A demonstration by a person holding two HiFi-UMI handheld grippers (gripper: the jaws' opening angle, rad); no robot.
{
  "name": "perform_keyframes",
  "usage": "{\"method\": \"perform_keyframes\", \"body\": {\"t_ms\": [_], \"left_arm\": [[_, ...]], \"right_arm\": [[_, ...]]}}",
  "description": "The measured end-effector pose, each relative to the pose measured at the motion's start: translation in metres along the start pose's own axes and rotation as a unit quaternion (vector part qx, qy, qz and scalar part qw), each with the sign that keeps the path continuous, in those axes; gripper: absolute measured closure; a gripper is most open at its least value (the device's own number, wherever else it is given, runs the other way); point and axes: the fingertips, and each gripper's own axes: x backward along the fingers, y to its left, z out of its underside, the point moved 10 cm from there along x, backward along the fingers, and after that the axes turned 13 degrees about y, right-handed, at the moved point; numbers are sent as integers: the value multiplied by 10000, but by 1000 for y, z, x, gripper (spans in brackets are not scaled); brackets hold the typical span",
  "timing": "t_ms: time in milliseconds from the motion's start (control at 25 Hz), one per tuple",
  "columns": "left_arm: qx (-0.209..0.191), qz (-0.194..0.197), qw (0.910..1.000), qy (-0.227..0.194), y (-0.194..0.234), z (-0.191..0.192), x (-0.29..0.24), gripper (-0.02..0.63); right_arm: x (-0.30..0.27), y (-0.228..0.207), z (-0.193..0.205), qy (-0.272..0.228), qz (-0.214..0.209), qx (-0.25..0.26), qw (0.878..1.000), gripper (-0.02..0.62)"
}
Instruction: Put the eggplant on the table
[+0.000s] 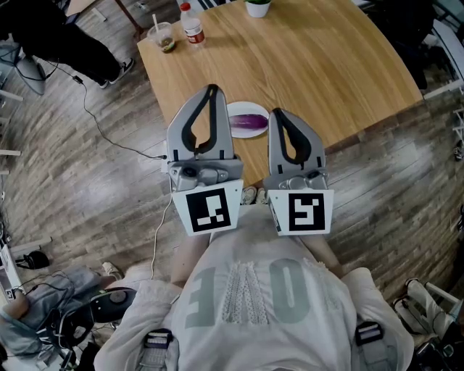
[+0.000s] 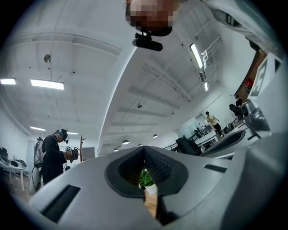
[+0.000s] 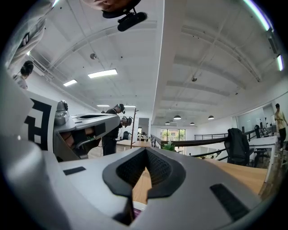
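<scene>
A purple eggplant (image 1: 249, 121) lies on a small white plate (image 1: 233, 110) near the front edge of the wooden table (image 1: 312, 65). My left gripper (image 1: 212, 90) is held in the air just left of the plate, jaws shut and empty. Just right of the plate my right gripper (image 1: 276, 113) is also shut with nothing in it. In the left gripper view the shut jaws (image 2: 145, 152) frame a potted plant (image 2: 146, 179). In the right gripper view the closed jaws (image 3: 146, 155) leave a sliver of the eggplant (image 3: 135, 212) showing below.
A cup with a straw (image 1: 164, 36), a bottle (image 1: 192, 25) and a potted plant (image 1: 257, 7) stand at the table's far side. A person (image 1: 72, 40) stands beyond the far left corner. Cables (image 1: 109, 138) run over the wooden floor.
</scene>
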Motion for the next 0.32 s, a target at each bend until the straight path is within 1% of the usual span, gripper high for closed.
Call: {"method": "perform_keyframes", "body": {"t_ms": [320], "left_arm": [[47, -23, 10000, -56, 9, -3, -2, 597]], "right_arm": [[-5, 3, -6, 52, -22, -51, 10000, 577]]}}
